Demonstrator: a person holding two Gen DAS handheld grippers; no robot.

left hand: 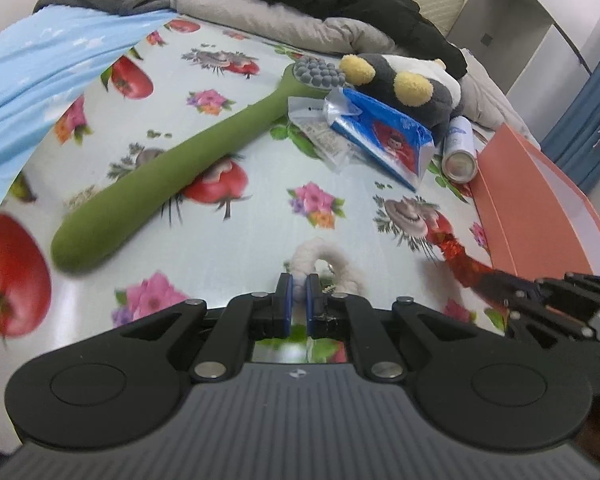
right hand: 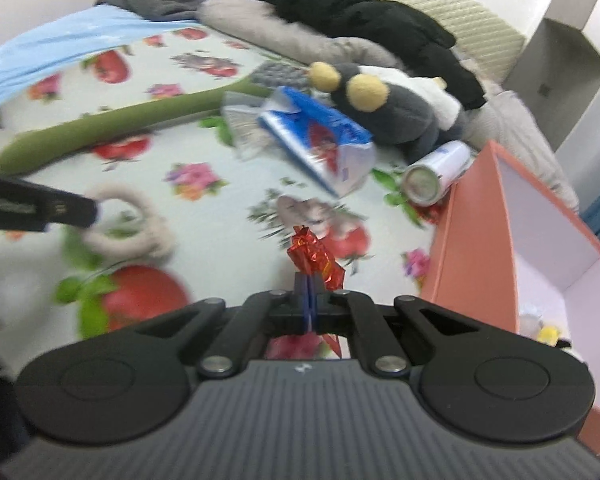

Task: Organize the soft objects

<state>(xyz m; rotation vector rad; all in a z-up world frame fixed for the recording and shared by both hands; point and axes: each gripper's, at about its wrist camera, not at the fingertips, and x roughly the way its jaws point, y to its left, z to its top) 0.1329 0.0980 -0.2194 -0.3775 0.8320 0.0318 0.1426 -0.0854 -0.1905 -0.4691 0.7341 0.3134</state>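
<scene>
Left wrist view: a white rope loop (left hand: 327,268) is being pinched at its near end by the left claw (left hand: 299,294); being limp and light, it should dangle. A crinkly red foil piece (right hand: 315,259), presumably slippery, is being clamped by the right claw (right hand: 310,295), just left of the box (right hand: 472,236).

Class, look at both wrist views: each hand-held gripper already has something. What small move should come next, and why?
Probably carry the right hand-held gripper rightward over the orange box and let go. Its jaws are shut on the red foil wrapper, and the box stands open just to its right. The left hand-held gripper pinches the white rope loop, which could follow.
</scene>
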